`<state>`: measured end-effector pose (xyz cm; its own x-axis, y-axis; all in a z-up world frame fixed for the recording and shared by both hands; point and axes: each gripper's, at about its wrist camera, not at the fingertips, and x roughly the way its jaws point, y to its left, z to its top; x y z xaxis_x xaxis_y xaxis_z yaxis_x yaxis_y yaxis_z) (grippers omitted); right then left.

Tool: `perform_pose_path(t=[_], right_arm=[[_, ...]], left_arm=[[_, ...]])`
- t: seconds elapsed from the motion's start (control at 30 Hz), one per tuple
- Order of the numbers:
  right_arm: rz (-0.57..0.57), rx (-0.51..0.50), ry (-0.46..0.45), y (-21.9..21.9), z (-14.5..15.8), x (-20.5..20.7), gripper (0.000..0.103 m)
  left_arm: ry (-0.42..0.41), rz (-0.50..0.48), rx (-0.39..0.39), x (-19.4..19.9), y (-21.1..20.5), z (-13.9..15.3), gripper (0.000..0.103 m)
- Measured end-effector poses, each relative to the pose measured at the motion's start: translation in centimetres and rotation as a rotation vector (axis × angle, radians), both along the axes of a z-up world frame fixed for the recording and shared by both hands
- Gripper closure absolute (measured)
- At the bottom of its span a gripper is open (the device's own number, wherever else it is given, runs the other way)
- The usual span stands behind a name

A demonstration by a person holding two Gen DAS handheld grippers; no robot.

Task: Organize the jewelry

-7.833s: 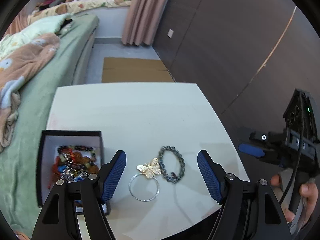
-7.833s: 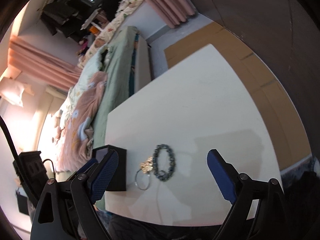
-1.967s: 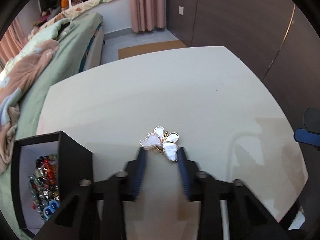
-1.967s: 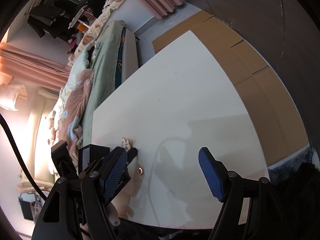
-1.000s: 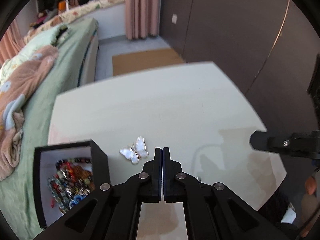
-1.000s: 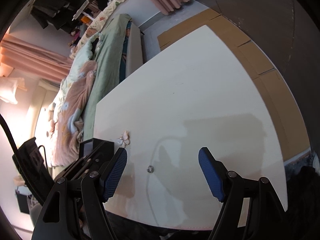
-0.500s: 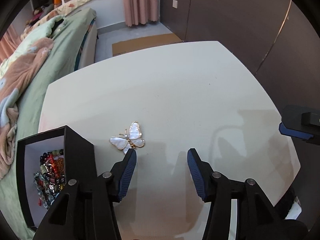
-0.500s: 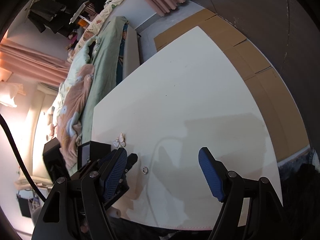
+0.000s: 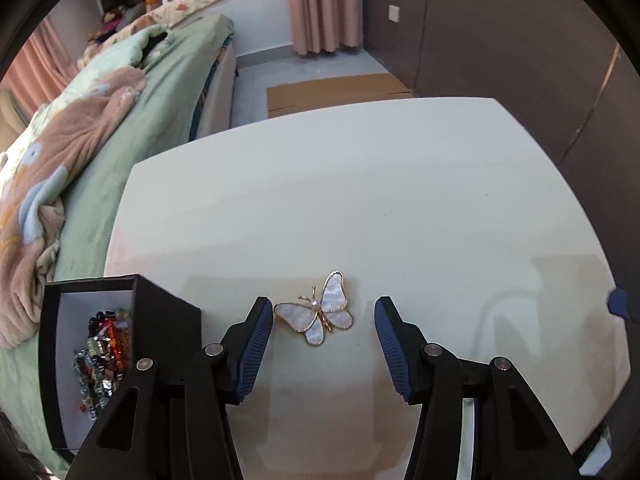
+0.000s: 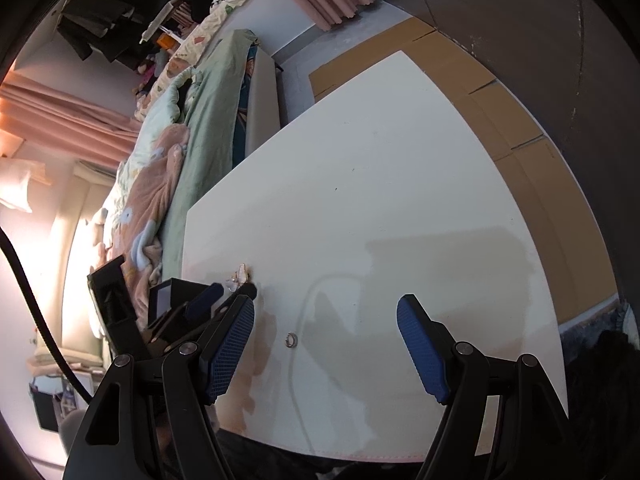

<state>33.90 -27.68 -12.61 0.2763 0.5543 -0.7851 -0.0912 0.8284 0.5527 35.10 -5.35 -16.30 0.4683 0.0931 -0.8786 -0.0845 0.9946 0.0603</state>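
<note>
Straddling butterfly brooch (image 9: pixel 318 314) on table (image 9: pixel 360 200), left gripper (image 9: pixel 324 318) fingers apart, right gripper (image 10: pixel 325 322) wide, empty.

A: What is staying unclear here?

B: In the right wrist view the butterfly brooch (image 10: pixel 239 277) is showing too small to read, half hidden behind the left gripper (image 10: pixel 224 294).

A: And the black box (image 9: pixel 120 344)?

B: Its near wall is hiding most of the beads (image 9: pixel 102 354), and the gripper body is covering its corner.
</note>
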Motion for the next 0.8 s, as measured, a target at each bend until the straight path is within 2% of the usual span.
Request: perform_pose_path(t=[0.1,0.13,0.2,0.43,0.7,0.77,0.8], right_arm=[[0.004,-0.001,-0.001,0.0,0.0,0.0,0.029],[0.002,-0.002,0.0,0.0,0.0,0.0,0.029],[-0.001,-0.002,0.0,-0.1,0.0,0.0,0.029],[0.033,-0.034,-0.01,1.0,-0.1,-0.2,0.029],[0.125,-0.103,-0.044,3.6,0.1,-0.7,0.029],[0.155,-0.124,-0.054,4.5,0.2,-1.1,0.033],[0.169,-0.126,-0.056,5.0,0.1,-1.2,0.041]], left_arm=[[-0.017,0.011,-0.012,0.2,0.2,-0.1,0.051],[-0.015,0.01,-0.03,0.2,0.3,0.0,0.057],[-0.012,0.013,-0.041,0.2,0.6,0.1,0.062],[-0.042,0.021,-0.104,-0.8,1.2,1.3,0.062],[-0.124,0.008,-0.153,-2.6,2.2,5.5,0.062],[-0.146,0.012,-0.158,-3.2,2.7,6.6,0.062],[-0.153,0.013,-0.16,-3.4,3.0,6.9,0.062]])
